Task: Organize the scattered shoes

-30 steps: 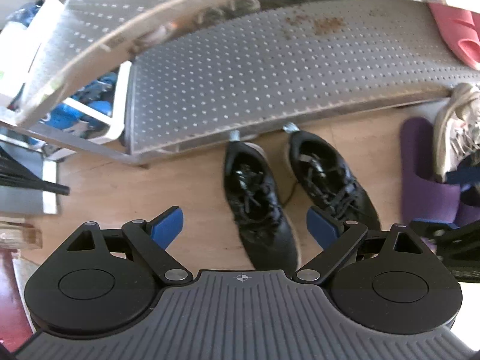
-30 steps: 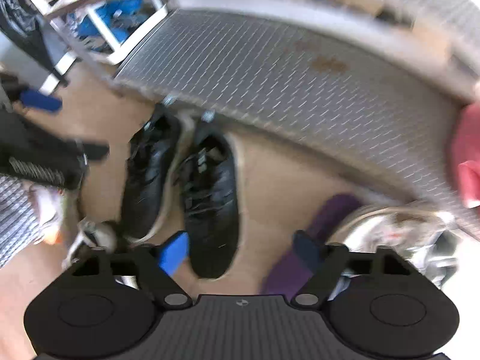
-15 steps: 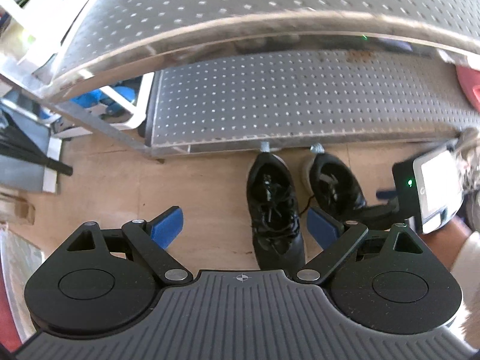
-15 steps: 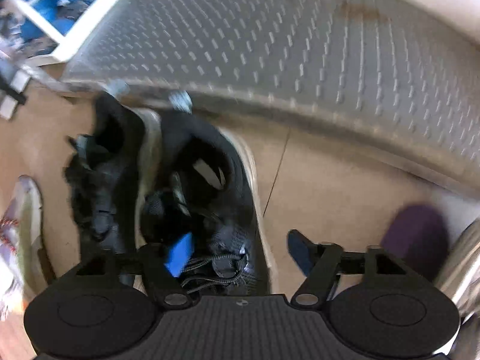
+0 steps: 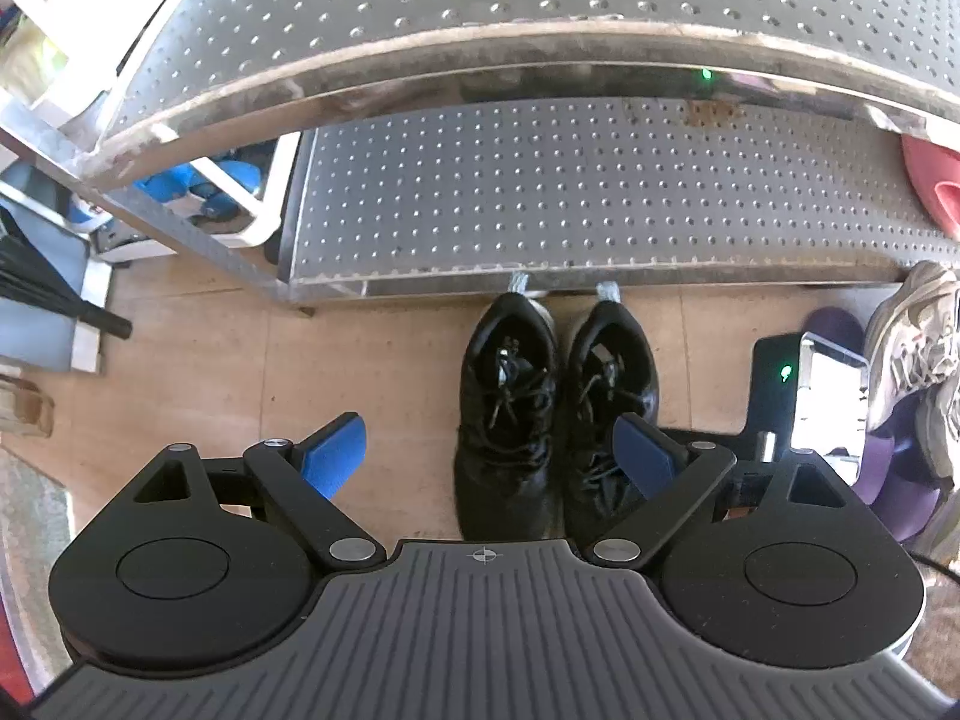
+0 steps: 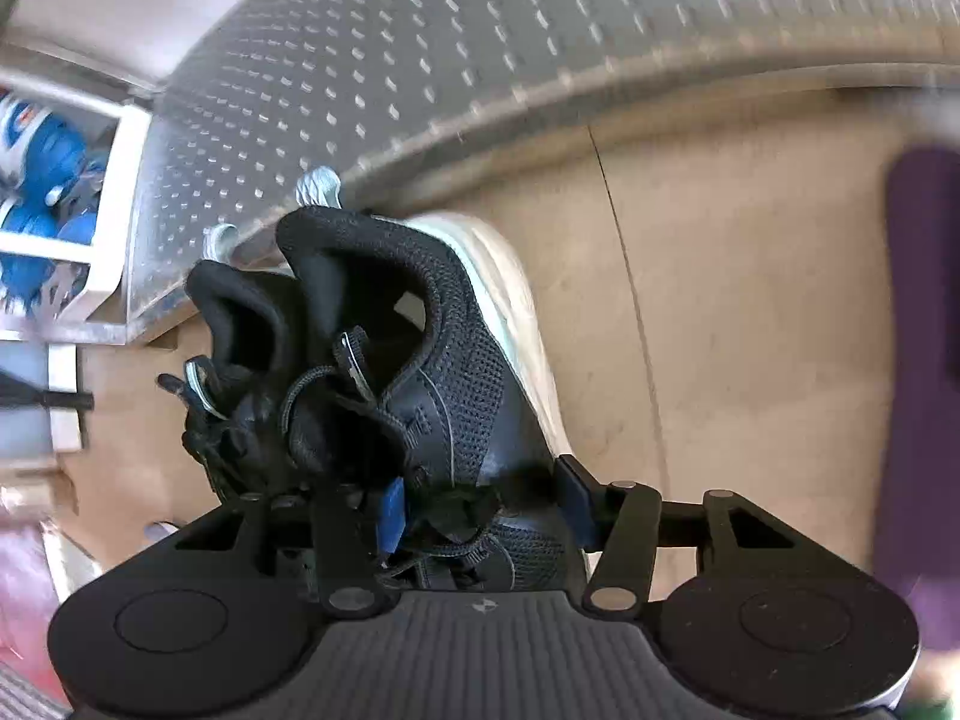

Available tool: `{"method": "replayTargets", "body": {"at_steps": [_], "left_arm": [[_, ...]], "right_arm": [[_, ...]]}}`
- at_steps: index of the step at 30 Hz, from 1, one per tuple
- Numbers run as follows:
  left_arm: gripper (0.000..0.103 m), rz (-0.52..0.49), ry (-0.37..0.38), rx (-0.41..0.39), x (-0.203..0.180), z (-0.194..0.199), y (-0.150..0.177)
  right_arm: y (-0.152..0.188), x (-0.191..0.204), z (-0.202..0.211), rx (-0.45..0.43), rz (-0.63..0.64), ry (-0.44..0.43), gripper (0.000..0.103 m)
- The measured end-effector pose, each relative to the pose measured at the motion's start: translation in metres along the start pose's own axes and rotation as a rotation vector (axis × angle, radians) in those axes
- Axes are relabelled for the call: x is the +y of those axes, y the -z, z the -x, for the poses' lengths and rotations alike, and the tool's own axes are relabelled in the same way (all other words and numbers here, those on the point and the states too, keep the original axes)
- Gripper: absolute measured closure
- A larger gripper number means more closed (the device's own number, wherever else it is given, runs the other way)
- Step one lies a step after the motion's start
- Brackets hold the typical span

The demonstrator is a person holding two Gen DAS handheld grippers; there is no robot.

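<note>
sneakers first: 2 black mesh lace-up sneakers (image 5: 555, 414) stand side by side on the tan wood floor (image 5: 198, 372), heels at 12 o'clock against the perforated steel rack (image 5: 600, 204). the left gripper (image 5: 489, 456) hangs above them, jaws spread wide and empty. the right gripper (image 6: 483, 507) is closing, blue pads (image 6: 393, 513) astride the right-hand shoe's outer wall. a purple slipper (image 5: 894, 492) lies at 3 o'clock.

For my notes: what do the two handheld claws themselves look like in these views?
Both look alike. The left claw has a grey ribbed body with a small crosshair mark, two round black discs, black linkage arms with silver pivots, and blue finger pads. The right claw matches it. No cables, sleeves or hands show.
</note>
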State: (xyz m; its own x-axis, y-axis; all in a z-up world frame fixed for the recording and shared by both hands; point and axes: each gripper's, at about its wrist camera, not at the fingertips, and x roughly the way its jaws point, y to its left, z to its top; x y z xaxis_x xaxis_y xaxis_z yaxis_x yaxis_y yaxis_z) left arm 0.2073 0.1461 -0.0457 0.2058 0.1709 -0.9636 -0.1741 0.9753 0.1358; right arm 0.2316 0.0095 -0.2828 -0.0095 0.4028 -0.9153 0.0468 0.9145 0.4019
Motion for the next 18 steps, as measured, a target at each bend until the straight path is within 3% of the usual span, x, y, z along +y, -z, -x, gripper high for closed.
{"method": "replayTargets", "body": {"at_steps": [3,4,6,9,12,14,15,18], "left_arm": [[0.010,-0.012,-0.007,0.012,-0.002,-0.003,0.000],[0.010,-0.016,-0.006,0.014,-0.004,-0.003,0.000],[0.010,-0.025,-0.001,0.013,-0.007,-0.002,0.000],[0.010,-0.073,0.010,0.003,-0.019,-0.001,0.001],[0.010,-0.155,0.009,0.013,-0.041,-0.006,0.008],[0.010,-0.230,0.022,0.022,-0.062,-0.011,0.017],[0.010,-0.263,0.036,0.024,-0.071,-0.013,0.022],[0.010,-0.346,0.124,0.005,-0.102,-0.017,0.037]], "right_arm": [[0.003,0.005,0.000,-0.003,-0.008,0.025,0.046],[0.003,0.007,0.002,0.004,-0.006,0.024,0.036],[0.003,0.011,0.016,0.019,0.037,0.038,0.027],[-0.002,0.013,0.043,0.034,0.146,0.071,0.026],[-0.016,0.007,0.096,0.050,0.281,0.160,0.025],[-0.029,-0.007,0.145,0.031,0.350,0.246,0.019],[-0.036,-0.019,0.184,0.021,0.386,0.307,0.016],[-0.037,-0.047,0.235,-0.004,0.408,0.351,0.012]]}}
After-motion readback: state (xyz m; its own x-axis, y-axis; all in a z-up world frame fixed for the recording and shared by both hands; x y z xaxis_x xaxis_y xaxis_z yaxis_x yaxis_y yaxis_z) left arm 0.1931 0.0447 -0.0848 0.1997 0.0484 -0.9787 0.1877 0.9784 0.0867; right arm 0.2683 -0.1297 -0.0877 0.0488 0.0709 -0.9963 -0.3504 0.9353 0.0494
